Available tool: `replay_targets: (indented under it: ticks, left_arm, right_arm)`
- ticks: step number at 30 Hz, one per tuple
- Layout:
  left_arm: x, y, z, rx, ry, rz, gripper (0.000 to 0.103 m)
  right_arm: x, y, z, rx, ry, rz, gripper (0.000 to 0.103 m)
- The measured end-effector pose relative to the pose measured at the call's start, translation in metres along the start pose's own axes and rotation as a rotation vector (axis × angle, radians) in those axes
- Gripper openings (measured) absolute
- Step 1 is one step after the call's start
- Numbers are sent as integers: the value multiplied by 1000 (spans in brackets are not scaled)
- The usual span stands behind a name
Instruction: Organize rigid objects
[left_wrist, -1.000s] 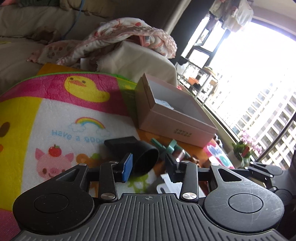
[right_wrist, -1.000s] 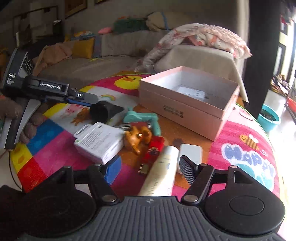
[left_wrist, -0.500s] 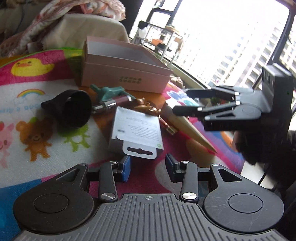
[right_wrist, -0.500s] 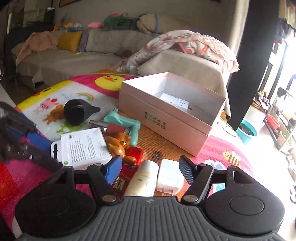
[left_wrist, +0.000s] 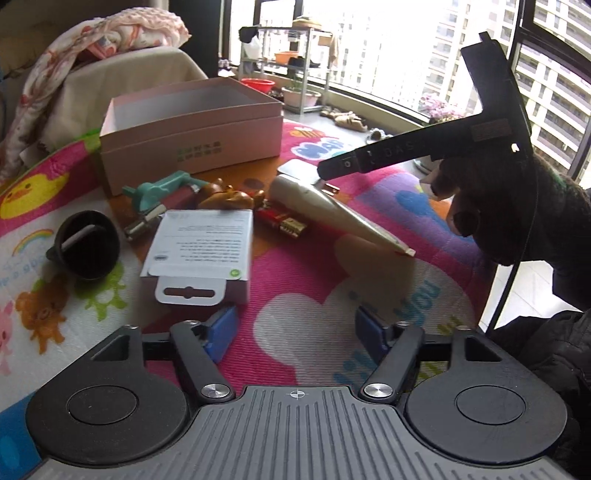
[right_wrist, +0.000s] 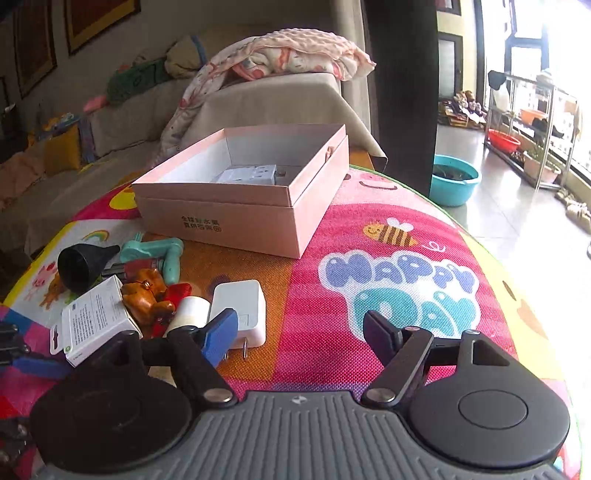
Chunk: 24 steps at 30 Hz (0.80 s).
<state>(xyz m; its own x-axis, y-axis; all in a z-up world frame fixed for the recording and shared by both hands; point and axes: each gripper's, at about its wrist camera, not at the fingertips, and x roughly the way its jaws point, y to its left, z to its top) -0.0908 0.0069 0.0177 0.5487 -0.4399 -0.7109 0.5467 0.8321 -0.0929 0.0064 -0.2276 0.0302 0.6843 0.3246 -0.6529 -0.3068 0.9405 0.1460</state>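
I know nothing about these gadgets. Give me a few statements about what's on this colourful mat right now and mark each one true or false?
1. The pink box is open, with a white item inside. True.
2. The right tongs are clamped on the white charger. False: they are open and hold nothing; the charger lies on the mat.
3. The black funnel lies on its side beside the white carton. True.
4. The left tongs grip the cream tube. False: they are open and empty; the tube lies farther off on the mat.
5. The box has a lid on. False: no lid covers it.
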Motion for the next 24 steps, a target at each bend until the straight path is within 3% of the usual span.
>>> replay_targets:
  ticks: [3,5,9,12,16,19,24]
  left_arm:
    - [-1,-9,4,23,5,-14,82]
    - [-14,-11,10,18,-44,2,78]
    - [-31,-3,26,42,-172,174,78]
    - [-17,14,36,22,-151,248,78]
    - [8,32,39,-7,-97,242,79]
    - [14,41,38,-74,-96,183,78]
    - [22,47,28,-126,-73,137,77]
  right_arm:
    - [2,-5,-4,43,-8,8,79]
    - [3,-8,-6,64,-10,15,81]
    - [3,-14,-8,102,-25,28,83]
    - [3,-13,-8,103,-28,30,84]
    - [2,-11,-9,97,-31,32,84]
    - [-11,-4,-9,58,-52,24,84]
    - [-41,31,-8,-133,-55,131,84]
